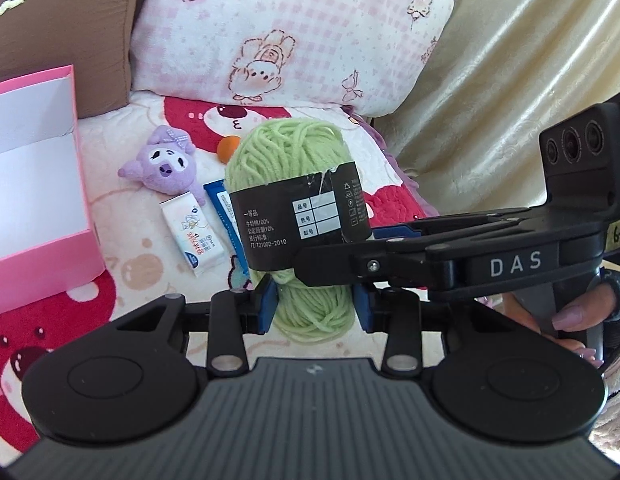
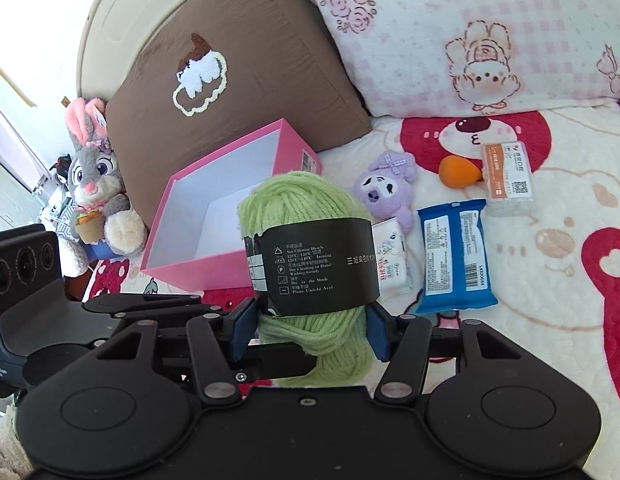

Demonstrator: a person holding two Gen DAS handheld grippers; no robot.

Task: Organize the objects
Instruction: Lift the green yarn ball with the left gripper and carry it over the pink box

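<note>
A green yarn skein [image 1: 288, 160] with a black paper band is held upright above the bed; it also shows in the right wrist view [image 2: 300, 208]. My left gripper [image 1: 315, 304] is shut on its lower end, blue pads on both sides. My right gripper [image 2: 310, 330] is shut on the same lower end and reaches in from the right in the left wrist view. An open pink box [image 2: 230, 204] with a white inside sits on the bed left of and behind the yarn; it also shows in the left wrist view [image 1: 38, 216].
On the printed bed cover lie a purple plush [image 2: 386, 192], a white tissue pack [image 1: 194, 236], a blue wipes pack [image 2: 454, 256], an orange egg-shaped object [image 2: 458, 172] and a small orange-labelled box [image 2: 508, 174]. A brown pillow [image 2: 230, 68], pink pillow [image 1: 286, 28] and bunny plush [image 2: 94, 180] stand behind.
</note>
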